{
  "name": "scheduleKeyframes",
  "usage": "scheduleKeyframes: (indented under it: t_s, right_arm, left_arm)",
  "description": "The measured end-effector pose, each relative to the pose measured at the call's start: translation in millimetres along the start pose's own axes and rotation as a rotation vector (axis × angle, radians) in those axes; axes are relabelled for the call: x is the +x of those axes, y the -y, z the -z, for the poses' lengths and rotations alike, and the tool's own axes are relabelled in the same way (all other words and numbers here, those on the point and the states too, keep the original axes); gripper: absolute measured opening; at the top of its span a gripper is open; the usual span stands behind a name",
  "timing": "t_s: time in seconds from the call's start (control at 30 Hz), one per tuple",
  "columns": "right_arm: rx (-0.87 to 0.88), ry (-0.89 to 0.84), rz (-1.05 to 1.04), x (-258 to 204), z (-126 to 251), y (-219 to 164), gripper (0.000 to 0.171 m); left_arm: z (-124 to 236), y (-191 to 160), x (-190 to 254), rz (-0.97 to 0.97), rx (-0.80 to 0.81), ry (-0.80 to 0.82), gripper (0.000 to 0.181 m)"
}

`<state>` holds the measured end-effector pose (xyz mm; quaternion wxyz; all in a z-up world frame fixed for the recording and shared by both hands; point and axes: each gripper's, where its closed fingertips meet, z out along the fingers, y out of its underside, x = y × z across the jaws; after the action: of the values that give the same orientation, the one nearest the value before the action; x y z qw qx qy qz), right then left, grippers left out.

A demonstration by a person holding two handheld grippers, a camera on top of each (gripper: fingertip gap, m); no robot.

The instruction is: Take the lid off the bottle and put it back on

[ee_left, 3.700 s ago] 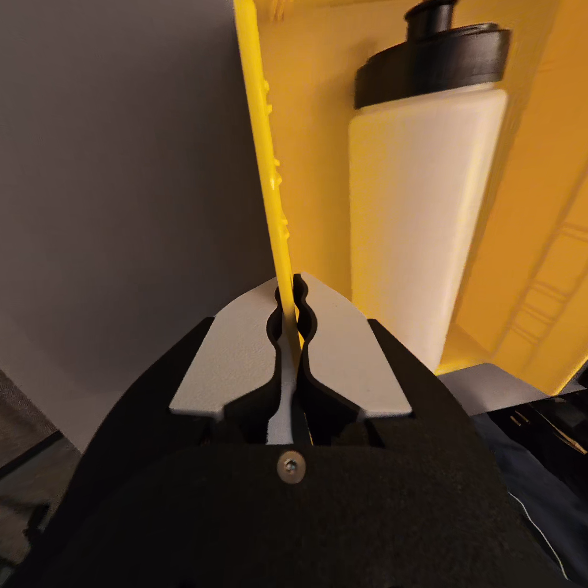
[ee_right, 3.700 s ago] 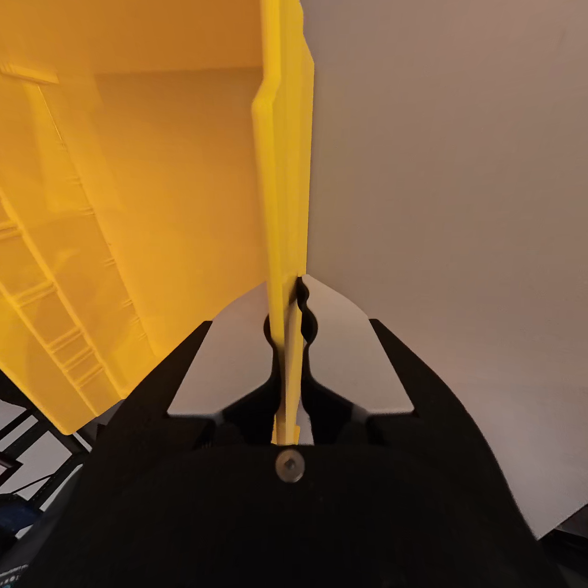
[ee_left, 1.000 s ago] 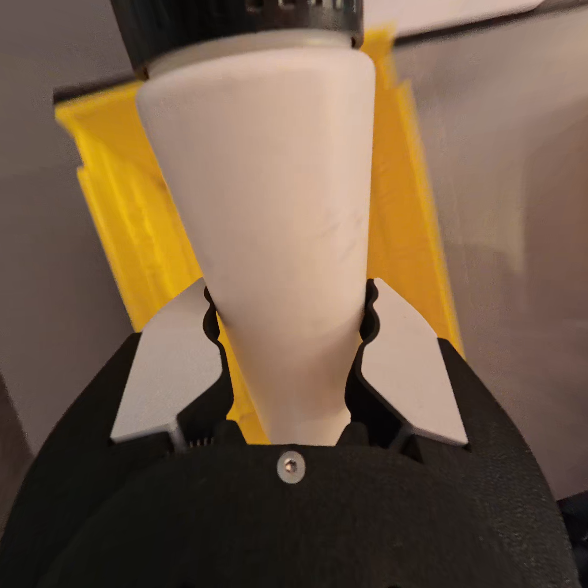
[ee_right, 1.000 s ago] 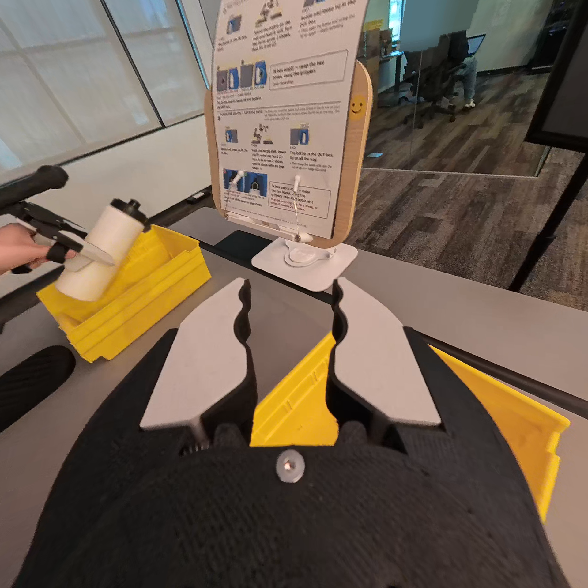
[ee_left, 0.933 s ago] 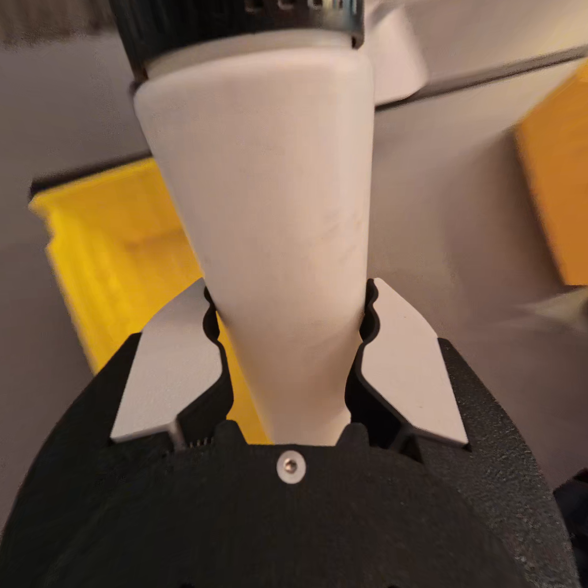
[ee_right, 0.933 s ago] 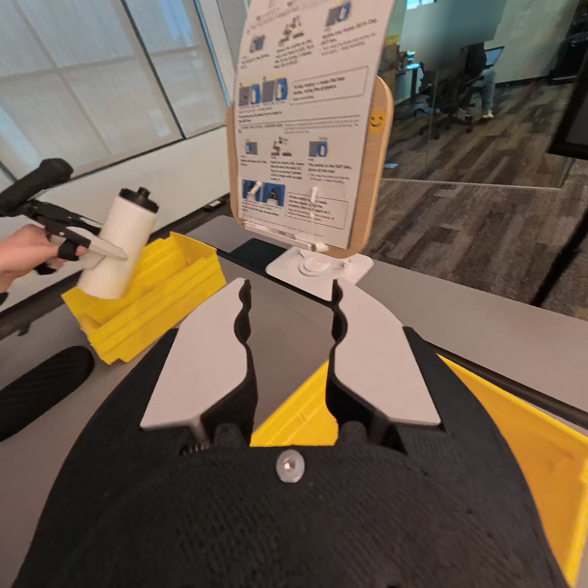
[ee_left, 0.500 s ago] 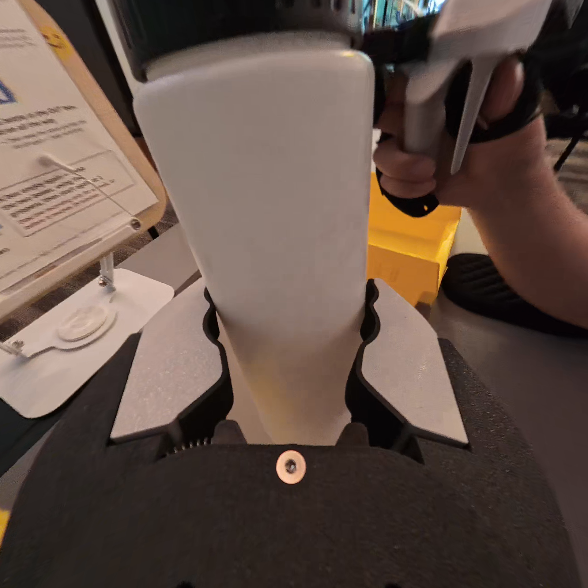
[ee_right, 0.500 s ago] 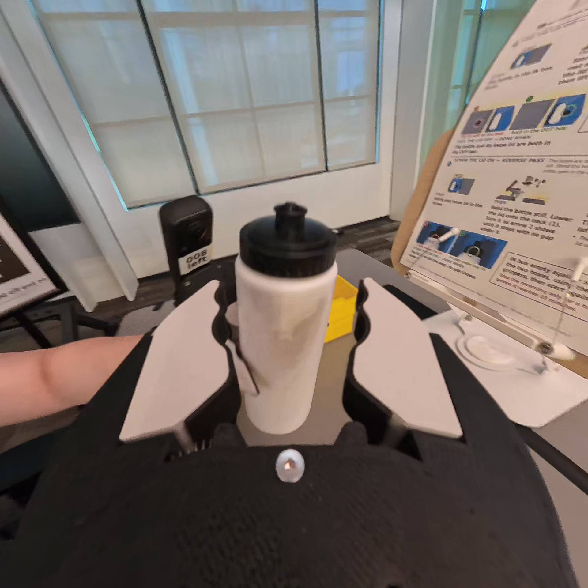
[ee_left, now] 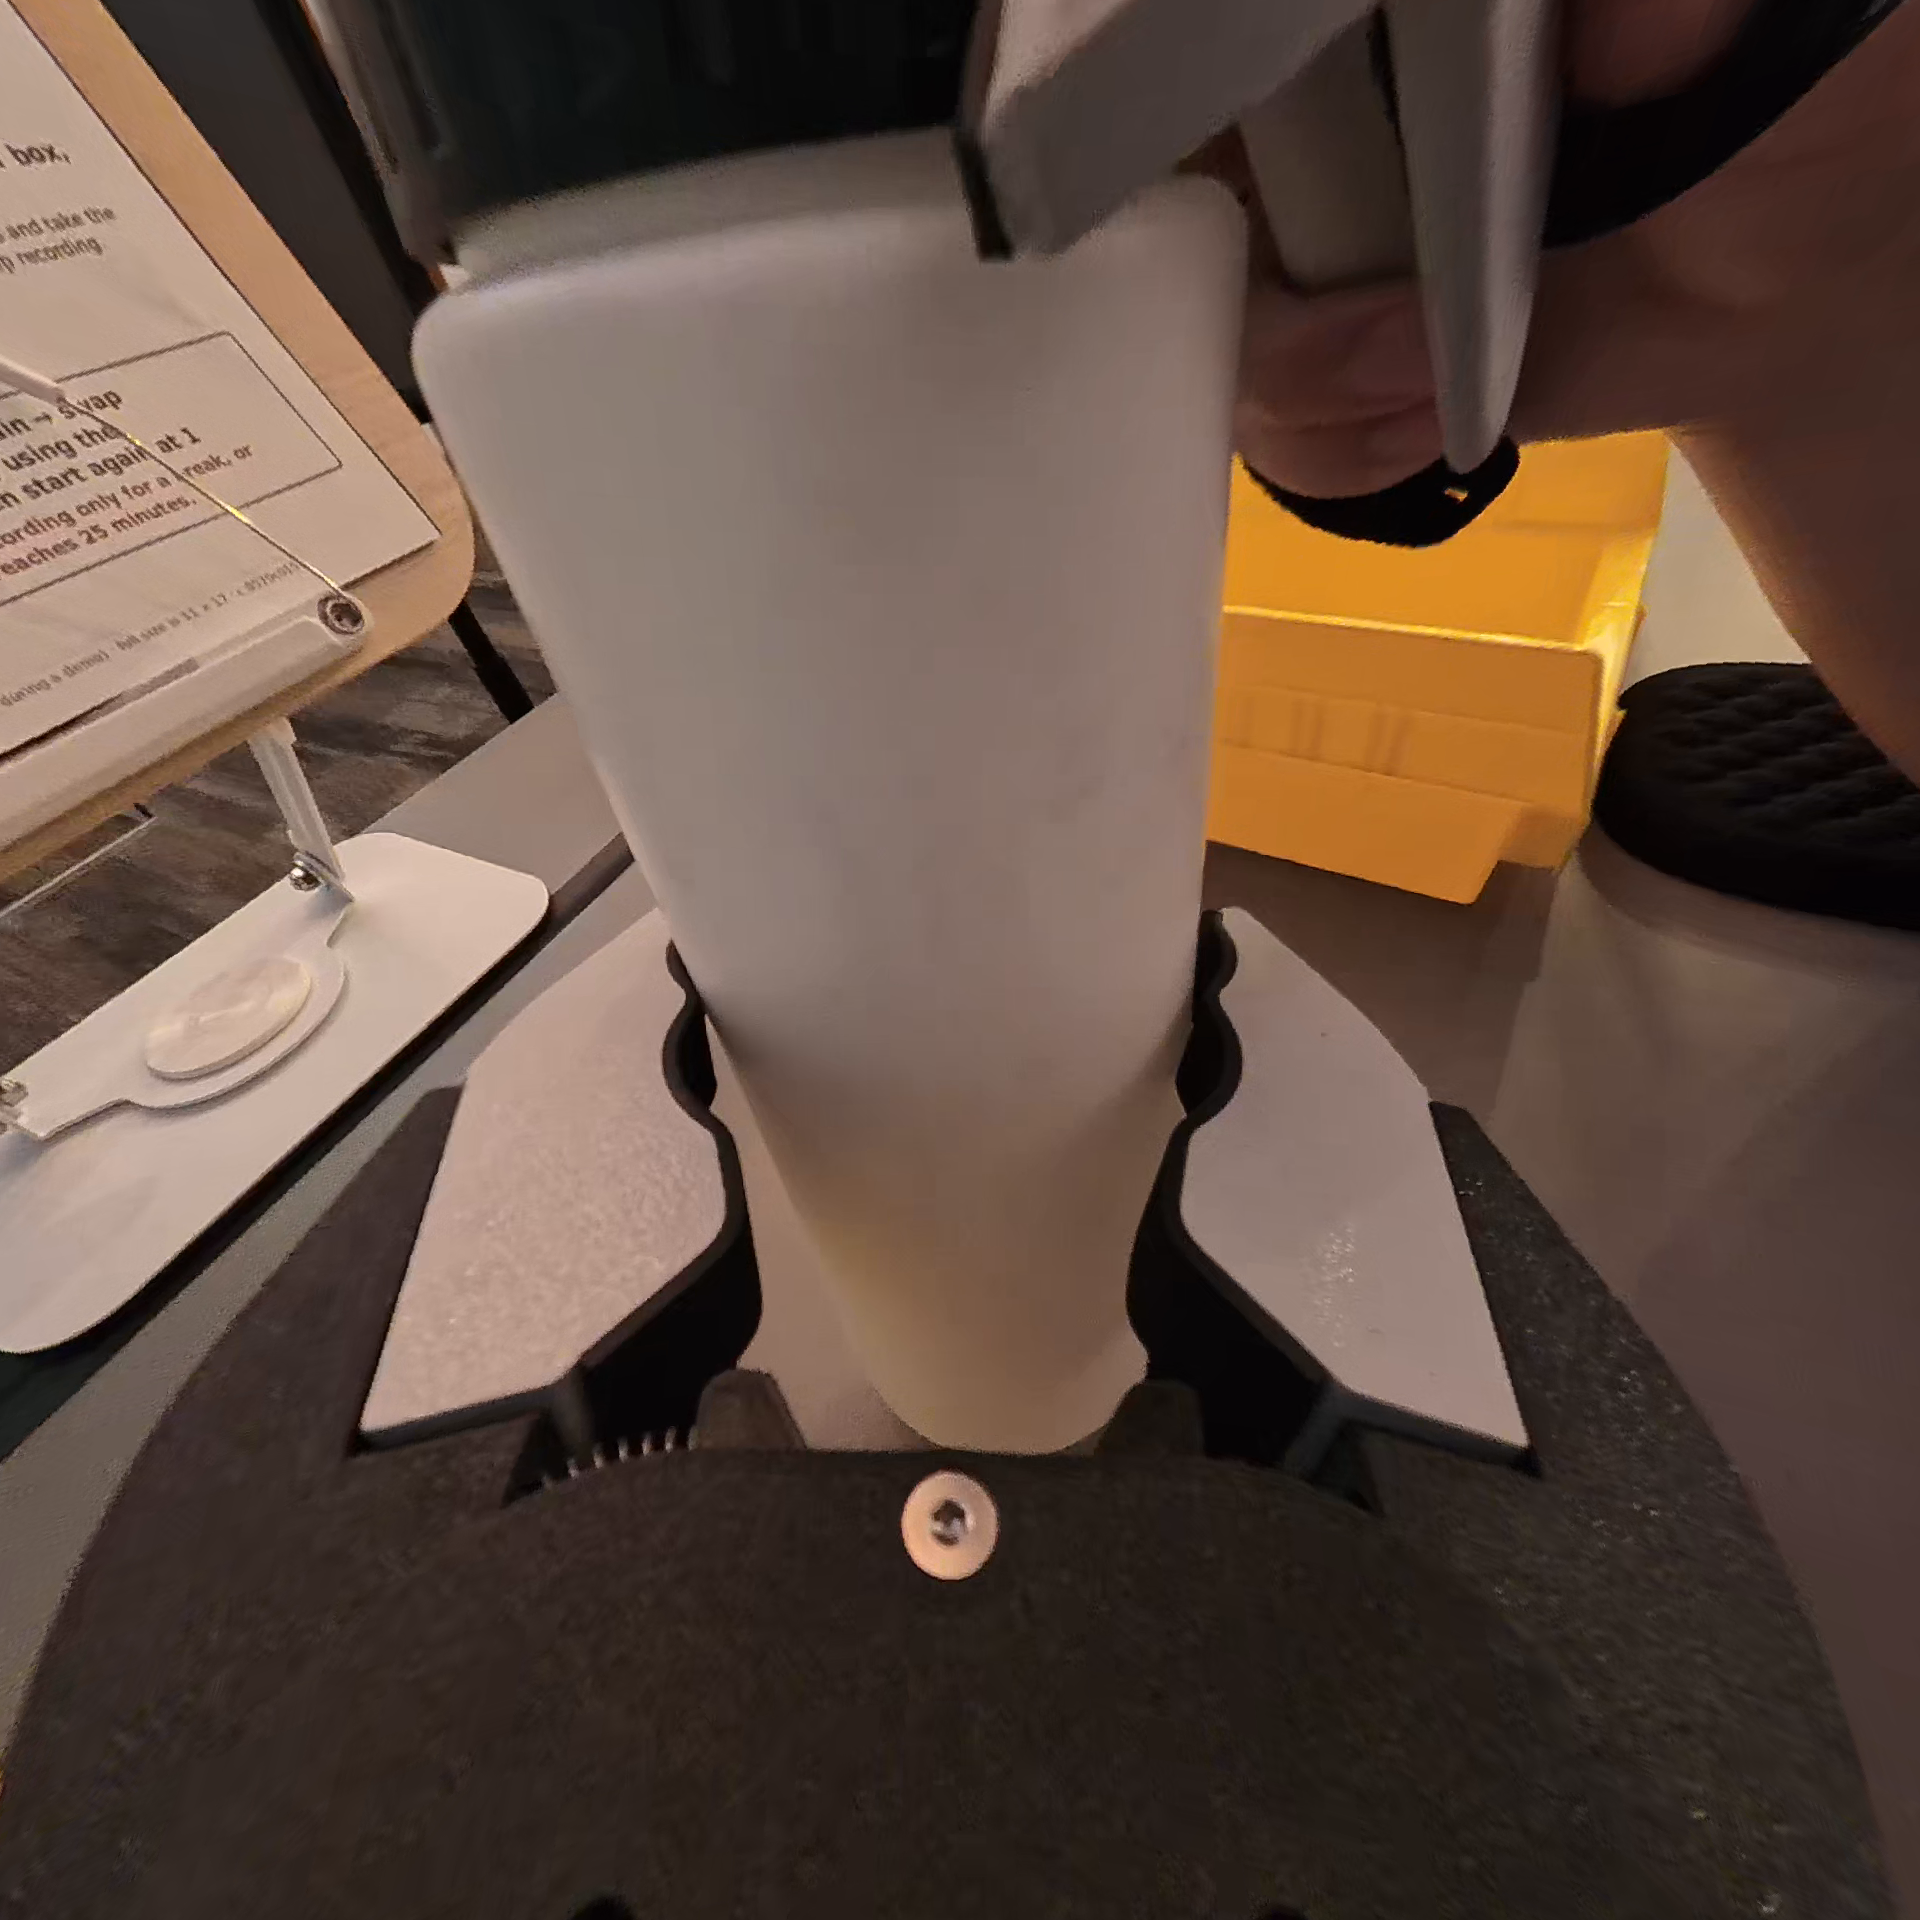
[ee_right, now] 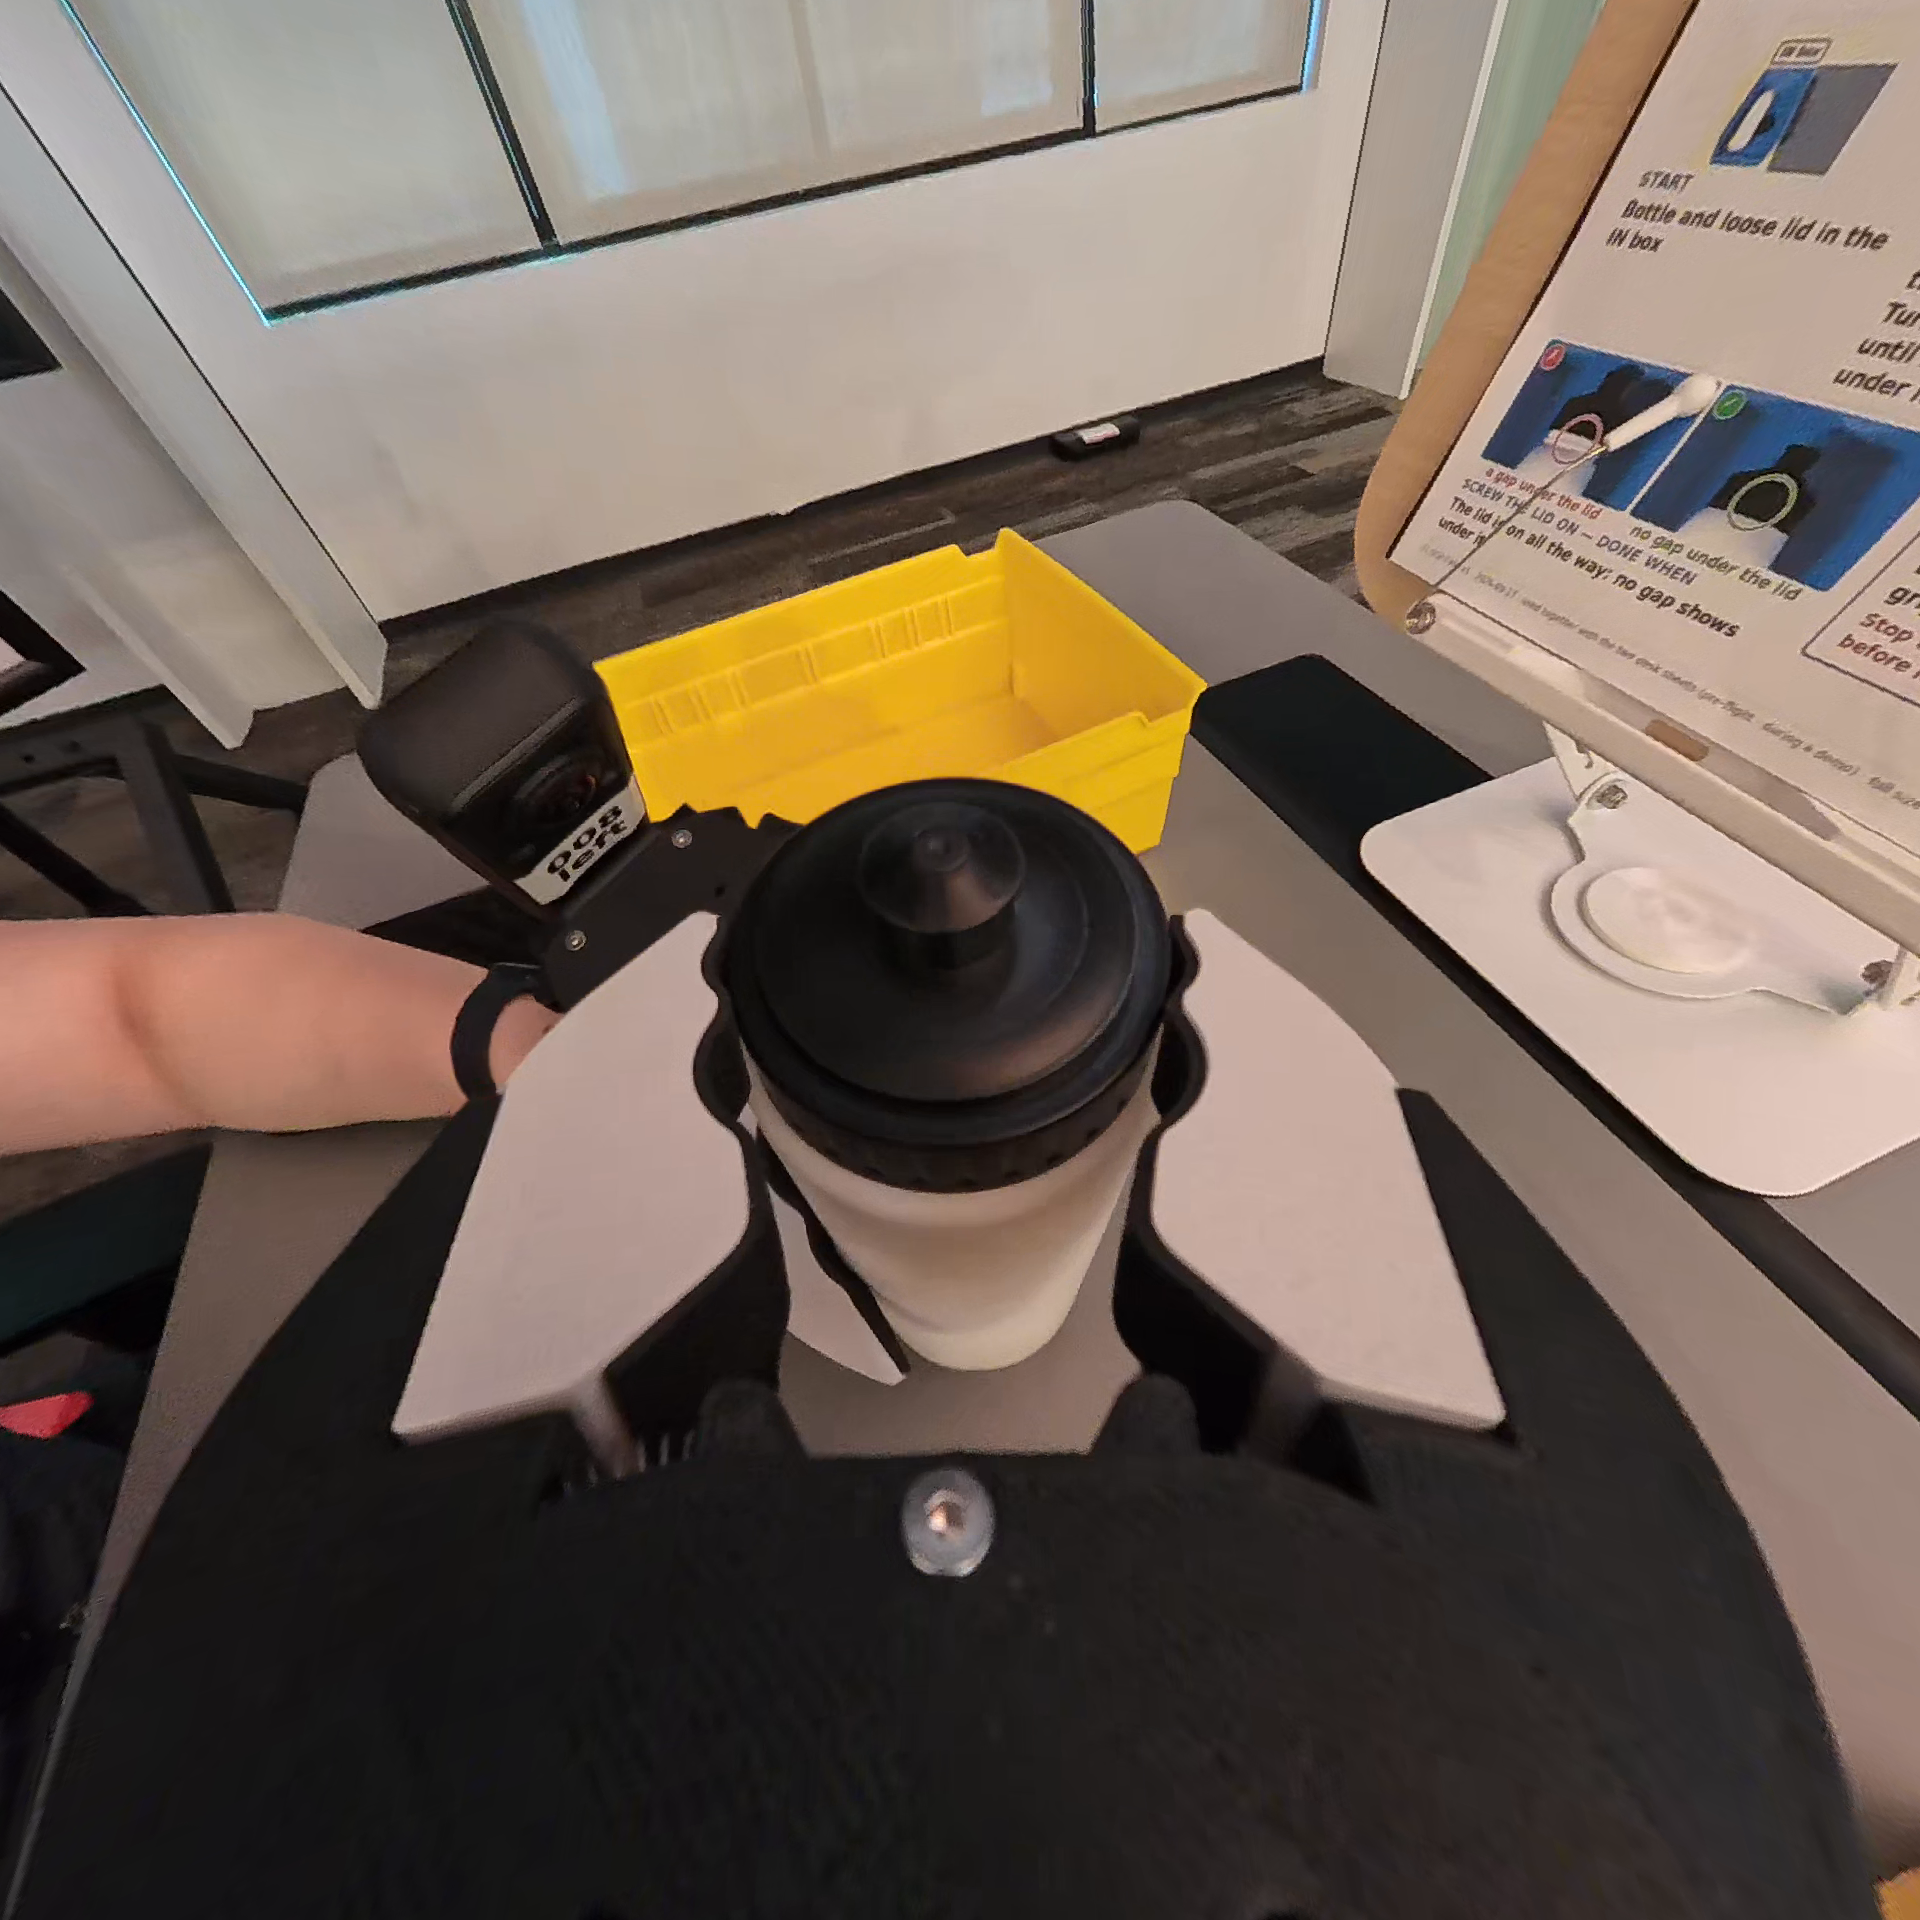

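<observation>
A: Left tool (ee_left: 951, 1023): both fingers pressed against the lower body of the white bottle (ee_left: 852, 665); grip matches half a second ago. Bottle stands upright on the grey tabletop (ee_left: 1662, 1091).

B: Right tool (ee_right: 948, 1013): half a second ago it was level with the bottle, spread wider than the body. Now it looks down from above, fingers either side of the black lid (ee_right: 940, 977). Looks closed on the lid, though contact is hard to confirm. Lid is on the bottle (ee_right: 951, 1257).

A: Agreed. In the left wrist view a right tool finger (ee_left: 1122, 114) overlaps the bottle's top edge, nearer than before, blurred. The hand (ee_left: 1475, 343) holding it sits just behind.

B: Farther back: one yellow bin (ee_left: 1423, 717) right of the bottle in the left wrist view, another yellow bin (ee_right: 904, 696) behind the lid in the right wrist view.

A: Instruction board on its white stand (ee_right: 1704, 966) at the tabletop's far edge. Windows (ee_right: 665, 114) beyond.
</observation>
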<state>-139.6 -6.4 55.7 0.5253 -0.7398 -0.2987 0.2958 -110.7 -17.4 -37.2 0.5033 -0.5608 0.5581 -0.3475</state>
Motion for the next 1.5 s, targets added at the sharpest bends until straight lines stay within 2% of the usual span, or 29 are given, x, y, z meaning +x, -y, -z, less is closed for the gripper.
scheduleKeyframes:
  t_s: [0.17, 0.4, 0.5, 0.57, 0.67, 0.77, 0.87, 1.03, 1.2, 1.33, 1.4, 1.5]
  right_arm:
    - [-0.064, 0.015, 0.013, 1, -5, -13, 0.078]
    - [-0.133, -0.013, 0.084, 2, -15, -27, 0.078]
    - [-0.145, 0.008, 0.082, 2, -12, -28, 0.078]
    - [-0.151, 0.026, 0.078, 1, -10, -29, 0.078]
    - [-0.151, 0.03, 0.077, 2, -9, -29, 0.078]
    - [-0.151, 0.028, 0.076, 3, -9, -29, 0.079]
    - [-0.151, 0.03, 0.074, 3, -9, -29, 0.079]
    - [-0.172, 0.005, 0.039, 7, -4, -29, 0.079]
    - [-0.127, -0.099, -0.037, 8, 13, -9, 0.079]
    - [-0.218, -0.144, -0.075, 2, 4, -21, 0.079]
    - [-0.224, -0.202, -0.07, 7, 2, -22, 0.075]
    - [-0.248, -0.2, -0.073, 6, 3, -24, 0.075]
  left_arm:
    - [-1, -10, 2, -0.007, -0.01, 0.02, 0.09]
    - [24, 33, -6, -0.022, 0.192, 0.099, 0.103]
    - [15, 25, -3, 0.023, 0.113, 0.061, 0.117]
    - [8, 26, -2, 0.05, 0.106, 0.038, 0.119]
    - [-2, 27, -4, 0.071, 0.11, 0.031, 0.115]
    - [-15, 13, -5, 0.066, 0.023, 0.018, 0.116]
    - [-18, 12, 1, 0.098, 0.07, -0.032, 0.098]
    - [-18, 12, 0, 0.107, 0.066, -0.034, 0.097]
    - [-17, 11, -3, 0.099, 0.069, 0.023, 0.097]
    - [-20, 12, -1, 0.101, 0.057, 0.052, 0.097]
    - [-21, 12, 0, 0.1, 0.051, 0.07, 0.097]
    - [-21, 13, 1, 0.084, 0.06, 0.079, 0.098]
